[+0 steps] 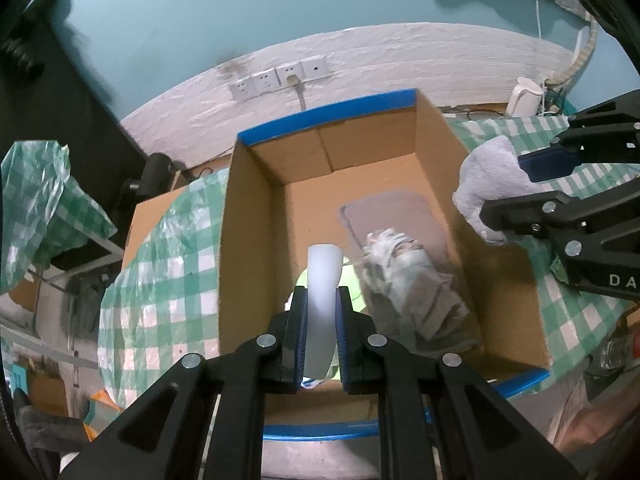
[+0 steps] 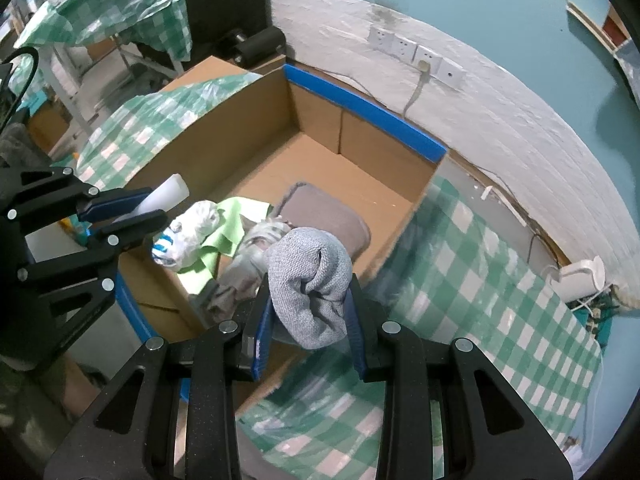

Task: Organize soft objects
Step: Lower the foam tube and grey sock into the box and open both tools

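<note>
Left wrist view looks down into an open cardboard box (image 1: 256,216) with blue tape on its rims, standing on a table under a green-and-white checked cloth (image 1: 160,280). At 6 o'clock the left gripper (image 1: 322,332) is clamped on a white rolled cylinder (image 1: 322,280), held upright above the near end of the box, probably so it can be lowered in beside what already lies there. At the centre, toward 4 o'clock, a crumpled grey-patterned cloth (image 1: 408,280) rests on a flat grey pad (image 1: 400,216) on the box floor, and a lime-green cloth (image 1: 354,276) shows behind the cylinder. At 3 o'clock the right gripper (image 1: 508,188) pinches a grey knitted cloth (image 1: 492,184) just outside the right box wall; the letters "DA" read on its black body, the rest cut off. Right wrist view shows the same grey knitted cloth (image 2: 310,284) bunched between the closed-down pads of the right gripper (image 2: 308,300) at 6 o'clock, held over the near right rim, seemingly waiting its turn to go in. At 9 o'clock the left gripper (image 2: 124,210) grips the white cylinder (image 2: 164,196) above a white-and-blue bundle (image 2: 188,232). A white kettle (image 2: 580,280) stands at 3 o'clock; no writing is legible here.
</note>
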Motion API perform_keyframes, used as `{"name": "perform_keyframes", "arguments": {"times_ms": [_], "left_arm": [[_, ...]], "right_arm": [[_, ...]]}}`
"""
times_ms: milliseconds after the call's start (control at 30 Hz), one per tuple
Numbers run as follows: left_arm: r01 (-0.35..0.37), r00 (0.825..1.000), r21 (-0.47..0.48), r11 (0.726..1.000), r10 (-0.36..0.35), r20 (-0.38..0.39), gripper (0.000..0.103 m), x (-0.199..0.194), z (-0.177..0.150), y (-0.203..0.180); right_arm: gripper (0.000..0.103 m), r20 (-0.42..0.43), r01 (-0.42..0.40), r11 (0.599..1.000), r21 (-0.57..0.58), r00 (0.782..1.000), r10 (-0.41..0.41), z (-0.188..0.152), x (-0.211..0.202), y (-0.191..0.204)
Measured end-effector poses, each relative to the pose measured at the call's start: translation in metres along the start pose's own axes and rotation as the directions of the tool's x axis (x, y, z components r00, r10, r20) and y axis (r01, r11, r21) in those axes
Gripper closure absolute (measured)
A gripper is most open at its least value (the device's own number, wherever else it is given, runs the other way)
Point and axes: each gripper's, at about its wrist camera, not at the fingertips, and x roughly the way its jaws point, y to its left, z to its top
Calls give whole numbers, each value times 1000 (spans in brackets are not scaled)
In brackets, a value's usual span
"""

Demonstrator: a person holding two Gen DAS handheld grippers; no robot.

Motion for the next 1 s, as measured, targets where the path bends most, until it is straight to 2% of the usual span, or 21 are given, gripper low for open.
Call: {"name": "perform_keyframes", "arguments": {"times_ms": [200, 267, 300, 333, 367, 567, 1000], "left_arm": [[-18, 999, -23, 1000, 17, -30, 82, 11, -3, 10], [-24, 999, -28, 999, 23, -34, 73, 13, -3, 11], [-29, 999, -31, 999, 28, -35, 64, 13, -3, 11], [-34, 999, -36, 999, 33, -29, 58, 13, -2, 12], [-35, 999, -39, 999, 33, -27, 57, 12, -2, 13], [-25, 1000, -57, 998, 24, -8, 56, 8, 0, 15], [-7, 1000, -7, 1000, 7, 6, 56, 4, 5, -7]], "right_arm": [[69, -11, -20, 1000, -12, 1000, 20, 4, 11, 7], [59, 2, -22, 1000, -13, 1000, 22, 6, 13, 8], [55, 6, -20, 1000, -12, 1000, 20, 6, 12, 8], [44, 13, -12, 1000, -10, 1000, 12, 7, 12, 8], [39, 21, -6, 1000, -9, 1000, 6, 7, 11, 8], [37, 48, 5, 1000, 12, 999, -6, 6, 1, 0], [36, 60, 25, 998, 64, 998, -29, -11, -11, -22]]}}
